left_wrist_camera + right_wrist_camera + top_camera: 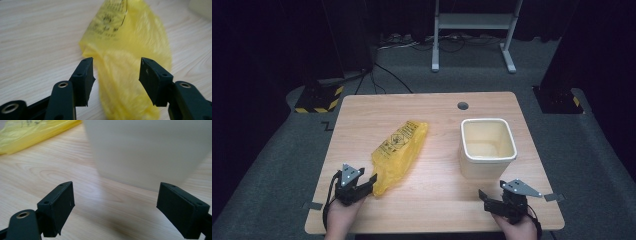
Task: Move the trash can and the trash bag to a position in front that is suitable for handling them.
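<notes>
From the high view, a yellow bag (398, 155) lies flat on the table (432, 200), well left of the white bin (488, 146). The left gripper (371, 181) sits at the bag's near end; the right gripper (484, 196) is just before the bin.

In the left gripper view, the jaws stand partly apart, the bag (130, 62) between and beyond them, unpinched.

In the right gripper view, the jaws gape wide before the bin (150, 150), gripping nothing.
</notes>
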Demonstrator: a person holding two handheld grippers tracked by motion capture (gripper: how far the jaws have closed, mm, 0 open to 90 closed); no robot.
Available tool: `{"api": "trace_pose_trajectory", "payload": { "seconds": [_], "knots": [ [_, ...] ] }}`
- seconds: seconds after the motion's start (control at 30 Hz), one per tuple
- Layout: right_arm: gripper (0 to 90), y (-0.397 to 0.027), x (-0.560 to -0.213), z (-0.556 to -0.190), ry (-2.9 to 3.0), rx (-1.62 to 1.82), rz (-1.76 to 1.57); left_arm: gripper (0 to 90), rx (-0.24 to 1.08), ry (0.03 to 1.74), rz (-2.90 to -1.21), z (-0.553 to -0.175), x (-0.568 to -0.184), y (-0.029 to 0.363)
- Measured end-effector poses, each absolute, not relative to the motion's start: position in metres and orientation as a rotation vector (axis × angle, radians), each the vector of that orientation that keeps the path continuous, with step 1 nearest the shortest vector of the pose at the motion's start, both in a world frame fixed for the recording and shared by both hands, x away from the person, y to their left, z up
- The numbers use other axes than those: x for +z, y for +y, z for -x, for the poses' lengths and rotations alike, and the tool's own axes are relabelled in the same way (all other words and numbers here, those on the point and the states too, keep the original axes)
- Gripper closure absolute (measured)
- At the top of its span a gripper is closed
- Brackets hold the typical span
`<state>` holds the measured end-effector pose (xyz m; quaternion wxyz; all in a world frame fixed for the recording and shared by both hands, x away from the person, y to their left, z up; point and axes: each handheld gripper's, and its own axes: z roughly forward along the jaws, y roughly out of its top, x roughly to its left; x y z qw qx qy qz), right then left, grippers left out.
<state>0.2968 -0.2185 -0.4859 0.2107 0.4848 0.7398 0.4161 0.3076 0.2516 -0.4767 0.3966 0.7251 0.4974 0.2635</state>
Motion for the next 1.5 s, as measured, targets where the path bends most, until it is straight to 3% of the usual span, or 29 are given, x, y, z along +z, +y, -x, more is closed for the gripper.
{"api": "trace_pose_trajectory", "payload": {
  "seconds": [0.07, 0.17, 0.47, 0.67, 0.73, 0.87, 1.0, 1.1, 1.27, 1.5],
  "knots": [
    [15.0, -0.208, -0.488, -0.296, 2.080, 1.158, -1.328, 47.6, 0.665, 1.251, -1.832, -0.307, -0.475, 0.247],
    [17.7, -0.193, -0.489, -0.297, 2.129, 1.169, -1.297, 59.0, 0.660, 1.258, -1.835, -0.310, -0.479, 0.229],
    [26.3, -0.147, -0.488, -0.300, 2.185, 1.195, -1.177, 61.6, 0.584, 1.286, -1.968, -0.318, -0.504, 0.222],
    [28.8, -0.129, -0.500, -0.309, 2.196, 1.196, -1.174, 61.6, 0.641, 1.353, -2.030, -0.306, -0.513, 0.271],
    [29.9, -0.118, -0.509, -0.314, 2.210, 1.158, -1.158, 61.1, 0.712, 1.444, -1.970, -0.304, -0.513, 0.298],
    [34.5, -0.105, -0.515, -0.318, 2.220, 1.135, -1.138, 59.4, 0.744, 1.498, -1.860, -0.305, -0.503, 0.313],
    [39.3, -0.102, -0.515, -0.322, 2.206, 1.165, -1.153, 59.0, 0.735, 1.425, -1.830, -0.307, -0.488, 0.284],
    [40.2, -0.101, -0.518, -0.324, 2.214, 1.145, -1.160, 58.6, 0.731, 1.383, -1.860, -0.327, -0.490, 0.237],
    [39.8, -0.104, -0.518, -0.317, 2.210, 1.149, -1.139, 59.1, 0.700, 1.479, -1.870, -0.347, -0.511, 0.220],
    [40.1, -0.111, -0.511, -0.315, 2.182, 1.181, -1.126, 63.8, 0.604, 1.371, -1.943, -0.342, -0.524, 0.212]
  ]
}}
